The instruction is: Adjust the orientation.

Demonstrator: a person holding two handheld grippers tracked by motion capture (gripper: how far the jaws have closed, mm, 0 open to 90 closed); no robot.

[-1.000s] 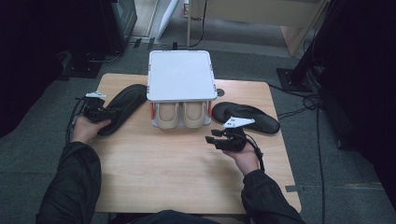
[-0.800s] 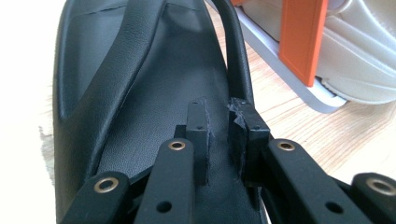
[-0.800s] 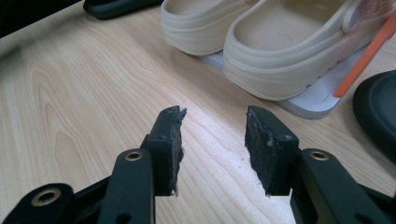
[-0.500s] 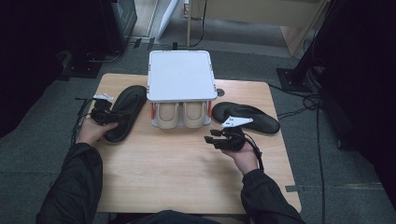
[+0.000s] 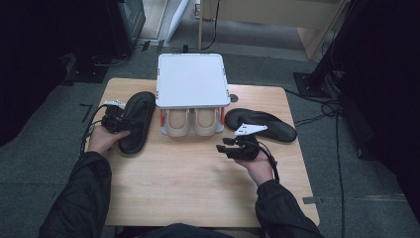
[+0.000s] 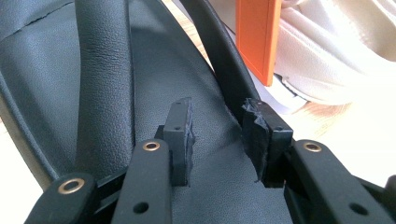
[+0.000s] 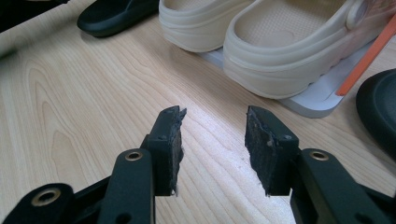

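Two black sandals are flanking the shoe rack (image 5: 190,82); the left gripper (image 6: 217,135), jaws just opening and empty, is hovering over the light, floppy left sandal (image 5: 133,121) near the tabletop's (image 5: 198,188) left edge, its firmer rim inviting a pinch, while the right gripper (image 7: 212,140) is waiting agape.

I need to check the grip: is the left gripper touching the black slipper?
Cannot tell. In the left gripper view, the left gripper stands open over the black slipper; no contact or gap shows.

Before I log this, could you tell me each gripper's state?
Left gripper: open, jaws just opening over the sandal, gripping nothing.
Right gripper: open, empty.
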